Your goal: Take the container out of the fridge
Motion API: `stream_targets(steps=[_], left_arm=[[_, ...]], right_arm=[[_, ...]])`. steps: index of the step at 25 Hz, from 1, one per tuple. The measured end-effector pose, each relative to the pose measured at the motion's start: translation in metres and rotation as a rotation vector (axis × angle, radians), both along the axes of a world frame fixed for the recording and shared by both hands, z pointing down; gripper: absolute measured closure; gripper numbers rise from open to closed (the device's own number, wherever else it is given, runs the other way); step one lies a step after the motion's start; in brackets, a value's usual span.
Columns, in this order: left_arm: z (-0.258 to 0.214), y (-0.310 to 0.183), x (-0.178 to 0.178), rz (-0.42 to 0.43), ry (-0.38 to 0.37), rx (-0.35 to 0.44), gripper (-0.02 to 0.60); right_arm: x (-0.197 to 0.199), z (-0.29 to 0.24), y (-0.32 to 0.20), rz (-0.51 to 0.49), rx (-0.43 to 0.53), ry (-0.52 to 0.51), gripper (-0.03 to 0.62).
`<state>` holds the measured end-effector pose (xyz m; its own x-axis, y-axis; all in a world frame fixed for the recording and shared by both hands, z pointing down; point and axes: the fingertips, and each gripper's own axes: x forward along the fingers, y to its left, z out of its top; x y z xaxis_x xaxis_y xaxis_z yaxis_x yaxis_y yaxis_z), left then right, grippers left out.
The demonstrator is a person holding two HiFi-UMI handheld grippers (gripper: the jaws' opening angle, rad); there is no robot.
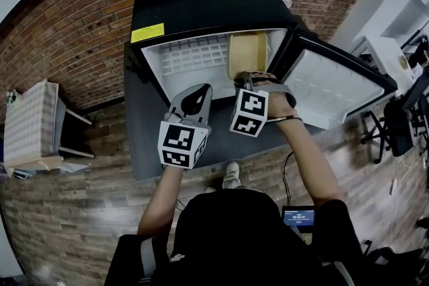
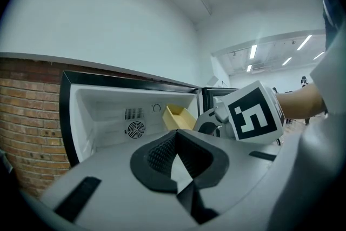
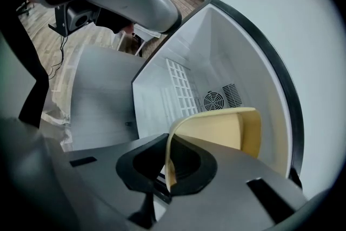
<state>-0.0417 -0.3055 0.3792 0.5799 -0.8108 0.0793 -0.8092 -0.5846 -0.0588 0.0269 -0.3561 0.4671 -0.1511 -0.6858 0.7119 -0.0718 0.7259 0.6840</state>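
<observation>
A small black fridge (image 1: 201,3) stands open, its door (image 1: 335,87) swung out to the right. A pale yellow container (image 1: 247,53) sits at the right side of the white compartment. My right gripper (image 1: 249,79) is shut on the near rim of the container (image 3: 216,130), whose thin wall runs between the black pads (image 3: 189,162). My left gripper (image 1: 196,98) hovers just left of it, in front of the fridge opening, shut with nothing held. In the left gripper view the container (image 2: 178,116) shows beyond the closed left gripper (image 2: 175,135), beside the right gripper's marker cube (image 2: 254,113).
The fridge rests on a grey platform (image 1: 144,130) against a brick wall (image 1: 74,30). A white crate-like stand (image 1: 30,124) is at the left. White shelving (image 1: 395,10) and an office chair (image 1: 395,124) are at the right. A small screen (image 1: 298,216) lies near the person's right side.
</observation>
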Motion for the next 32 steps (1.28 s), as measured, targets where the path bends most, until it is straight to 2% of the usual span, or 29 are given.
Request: stream_targets(steps=[20,32], left_arm=[[-0.008,0.072,-0.025,0.054,-0.004,0.034,0.568],[-0.012,0.087,-0.034,0.019,0.019,0.046,0.568]], right_arm=[[-0.027,-0.012,0.08,0.032,0.031,0.0,0.549],[-0.036,-0.012,0.103,0.004,0.029,-0.003,0.549]])
